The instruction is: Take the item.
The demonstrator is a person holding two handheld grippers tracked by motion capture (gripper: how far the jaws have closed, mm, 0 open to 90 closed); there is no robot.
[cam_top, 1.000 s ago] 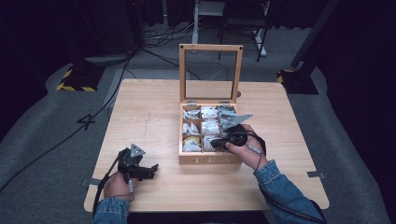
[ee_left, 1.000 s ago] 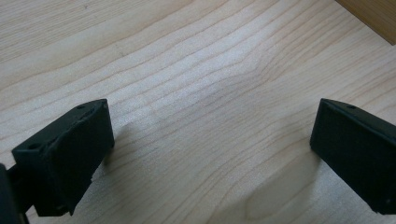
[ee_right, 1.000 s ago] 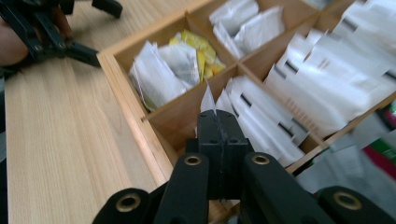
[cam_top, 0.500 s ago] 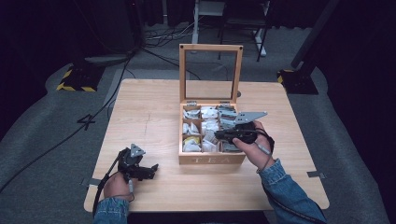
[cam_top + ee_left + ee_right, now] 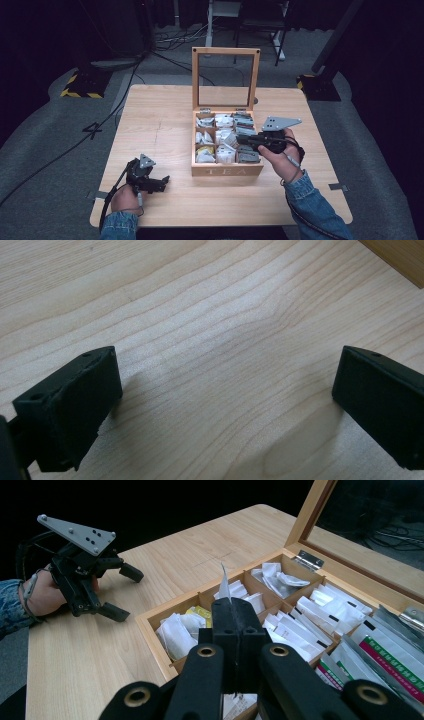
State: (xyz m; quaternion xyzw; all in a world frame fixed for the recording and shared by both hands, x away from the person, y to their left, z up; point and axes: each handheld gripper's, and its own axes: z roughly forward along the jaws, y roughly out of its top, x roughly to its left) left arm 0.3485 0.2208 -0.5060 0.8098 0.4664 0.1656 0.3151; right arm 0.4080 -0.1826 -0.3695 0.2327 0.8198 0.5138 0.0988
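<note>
An open wooden tea box marked TEA stands mid-table, its glass lid upright, and its compartments hold white, yellow and grey tea sachets. My right gripper hovers over the box's right side. In the right gripper view its jaws are shut on a thin white sachet that sticks up edge-on. My left gripper rests on the table at the front left, open, with bare wood between its jaws. It also appears far off in the right gripper view.
The light wooden table has free room left of the box and along its front edge. Dark floor with cables and stands surrounds it. A corner of the box lies ahead and to the right of the left gripper.
My right gripper has lifted and drawn back to the right from the box's compartments, with the sachet in it. The left gripper has stayed put.
</note>
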